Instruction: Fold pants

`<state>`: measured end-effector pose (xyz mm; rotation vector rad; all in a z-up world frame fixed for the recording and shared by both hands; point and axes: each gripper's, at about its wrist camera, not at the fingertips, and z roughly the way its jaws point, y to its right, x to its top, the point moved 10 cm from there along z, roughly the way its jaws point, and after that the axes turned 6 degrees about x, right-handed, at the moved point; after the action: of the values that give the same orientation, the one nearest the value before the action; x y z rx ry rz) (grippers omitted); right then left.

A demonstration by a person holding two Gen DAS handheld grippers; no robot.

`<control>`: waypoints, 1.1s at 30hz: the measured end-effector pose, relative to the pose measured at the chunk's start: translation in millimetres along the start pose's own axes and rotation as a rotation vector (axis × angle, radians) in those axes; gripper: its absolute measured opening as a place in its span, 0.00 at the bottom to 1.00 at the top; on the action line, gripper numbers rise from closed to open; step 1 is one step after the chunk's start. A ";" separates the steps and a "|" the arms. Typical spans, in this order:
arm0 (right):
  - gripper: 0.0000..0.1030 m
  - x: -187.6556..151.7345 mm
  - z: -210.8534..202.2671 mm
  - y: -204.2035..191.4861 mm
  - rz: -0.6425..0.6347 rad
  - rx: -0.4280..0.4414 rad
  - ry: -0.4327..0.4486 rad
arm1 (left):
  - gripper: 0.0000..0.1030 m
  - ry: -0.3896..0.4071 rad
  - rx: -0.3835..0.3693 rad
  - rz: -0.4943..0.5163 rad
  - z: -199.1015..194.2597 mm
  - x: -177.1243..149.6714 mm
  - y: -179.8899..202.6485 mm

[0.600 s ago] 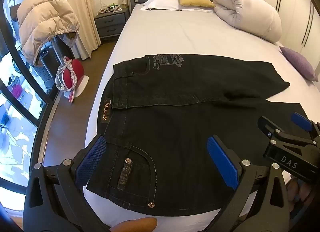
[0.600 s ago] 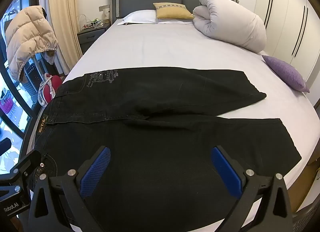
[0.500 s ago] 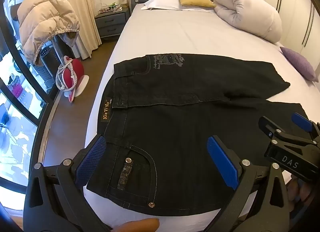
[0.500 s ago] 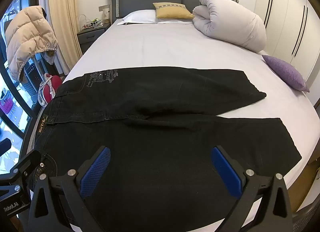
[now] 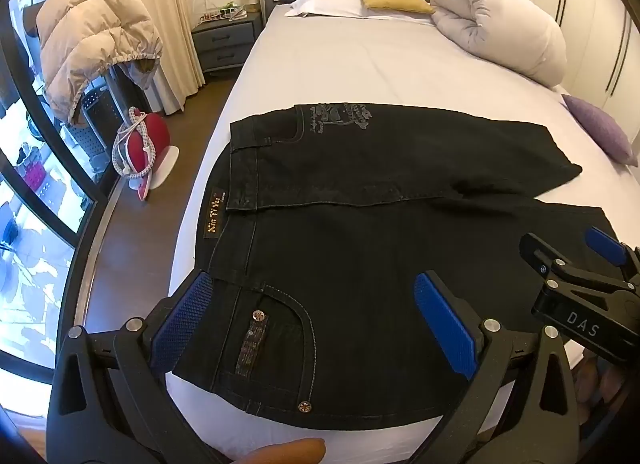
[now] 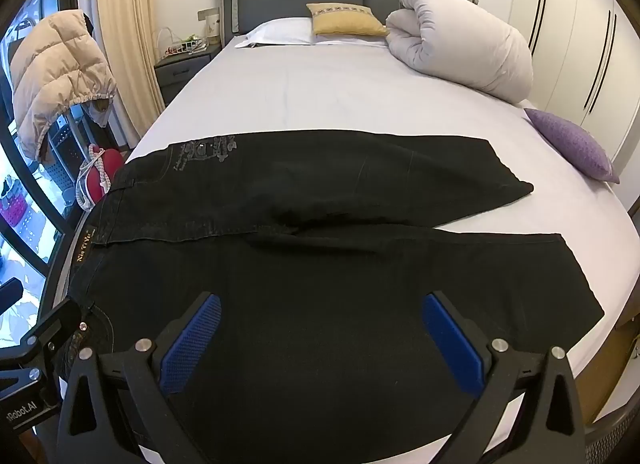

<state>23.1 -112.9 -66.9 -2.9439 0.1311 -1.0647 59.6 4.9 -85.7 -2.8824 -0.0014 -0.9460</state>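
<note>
Black denim pants [image 5: 360, 248] lie flat across the foot of the white bed [image 5: 360, 63], waistband to the left, both legs running right; they also show in the right wrist view [image 6: 320, 264]. My left gripper [image 5: 316, 324] is open, hovering over the near hip pocket and waistband corner. My right gripper [image 6: 320, 340] is open, hovering over the near leg. The right gripper also shows at the right edge of the left wrist view [image 5: 580, 264]. Neither holds anything.
A rolled white duvet [image 6: 460, 39], a yellow cushion [image 6: 344, 19] and a purple cushion [image 6: 572, 143] lie on the bed. A nightstand [image 5: 224, 39], a beige puffer jacket [image 5: 92, 35] on a rack and a red object [image 5: 140, 139] stand left.
</note>
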 end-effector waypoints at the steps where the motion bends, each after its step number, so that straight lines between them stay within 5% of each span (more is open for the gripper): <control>1: 1.00 -0.2 -0.1 0.0 0.000 0.000 0.000 | 1.00 0.000 0.000 -0.001 -0.2 -0.4 -0.3; 33: 1.00 -4.2 1.5 -1.1 0.000 0.000 -0.006 | 1.00 -0.010 -0.001 -0.010 3.9 -3.4 -4.3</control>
<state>20.9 -111.5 -70.8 -2.9470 0.1310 -1.0554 58.9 9.7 -90.4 -2.8908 -0.0157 -0.9333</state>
